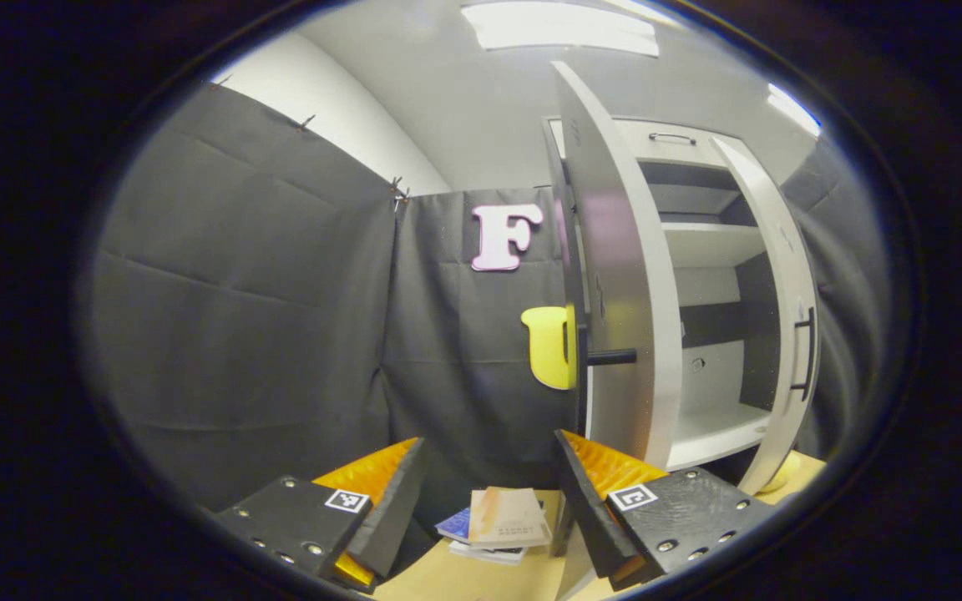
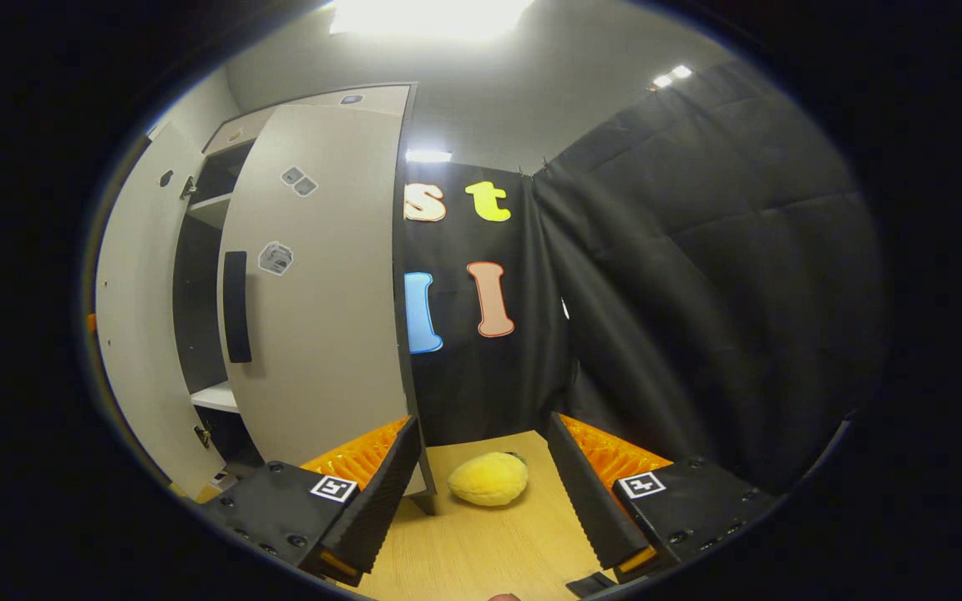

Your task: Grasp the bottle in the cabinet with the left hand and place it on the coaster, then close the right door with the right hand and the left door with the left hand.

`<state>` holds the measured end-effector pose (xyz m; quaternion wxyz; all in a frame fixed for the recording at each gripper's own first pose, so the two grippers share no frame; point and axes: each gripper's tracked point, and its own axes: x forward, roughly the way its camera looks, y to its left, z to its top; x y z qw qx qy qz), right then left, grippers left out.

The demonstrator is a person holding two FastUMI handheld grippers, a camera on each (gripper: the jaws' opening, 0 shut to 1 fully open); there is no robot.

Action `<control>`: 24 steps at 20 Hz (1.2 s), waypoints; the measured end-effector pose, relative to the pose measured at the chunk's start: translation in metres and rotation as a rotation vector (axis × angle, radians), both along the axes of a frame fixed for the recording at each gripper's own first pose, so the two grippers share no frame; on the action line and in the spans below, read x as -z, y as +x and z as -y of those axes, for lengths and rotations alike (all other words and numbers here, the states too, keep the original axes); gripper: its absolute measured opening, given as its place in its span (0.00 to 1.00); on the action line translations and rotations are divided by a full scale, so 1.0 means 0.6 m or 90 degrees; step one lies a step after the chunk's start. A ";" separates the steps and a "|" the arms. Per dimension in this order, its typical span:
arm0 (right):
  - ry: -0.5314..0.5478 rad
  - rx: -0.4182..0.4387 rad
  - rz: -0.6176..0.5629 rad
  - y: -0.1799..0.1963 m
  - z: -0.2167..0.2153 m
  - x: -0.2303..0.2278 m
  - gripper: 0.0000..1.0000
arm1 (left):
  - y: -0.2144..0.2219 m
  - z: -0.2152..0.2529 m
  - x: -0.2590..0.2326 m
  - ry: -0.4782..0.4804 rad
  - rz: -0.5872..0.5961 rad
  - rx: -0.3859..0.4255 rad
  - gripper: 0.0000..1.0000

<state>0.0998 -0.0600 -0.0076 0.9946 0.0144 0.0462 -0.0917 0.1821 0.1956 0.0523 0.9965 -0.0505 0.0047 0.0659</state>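
Note:
In the left gripper view the white cabinet [image 1: 702,250] stands with both doors swung out and its shelves bare. Its left door [image 1: 615,284] is nearly edge-on just above my left gripper [image 1: 489,492], which is open with nothing between the fingers. The left door's black handle [image 1: 612,357] juts out. Farther right is the right door [image 1: 782,292]. In the right gripper view that right door [image 2: 322,275], with its black handle [image 2: 236,306], rises right beside the left finger of my right gripper [image 2: 485,492], which is open and holds nothing.
A small stack of books [image 1: 499,522] lies on the wooden table [image 1: 464,580] between the left gripper's fingers. A yellow plush lemon [image 2: 489,478] rests on the table [image 2: 489,551] ahead of the right gripper. Black cloth walls close in on both sides.

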 end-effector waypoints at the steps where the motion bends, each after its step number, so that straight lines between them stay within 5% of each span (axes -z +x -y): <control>1: -0.002 -0.001 -0.001 0.000 0.003 0.001 0.97 | -0.001 0.001 -0.001 0.003 0.000 0.000 0.94; 4: 0.000 -0.008 -0.002 0.001 0.010 0.003 0.97 | -0.004 0.000 -0.002 0.004 0.001 -0.001 0.94; 7: 0.011 -0.019 -0.004 0.005 0.008 0.008 0.97 | -0.009 0.015 -0.007 0.007 0.001 0.002 0.81; 9: 0.008 -0.027 -0.005 0.008 0.006 0.010 0.98 | -0.010 0.036 -0.009 0.001 0.002 0.015 0.95; 24: -0.001 -0.032 -0.022 0.010 0.050 0.017 0.97 | 0.012 0.269 -0.030 0.002 0.034 0.120 0.95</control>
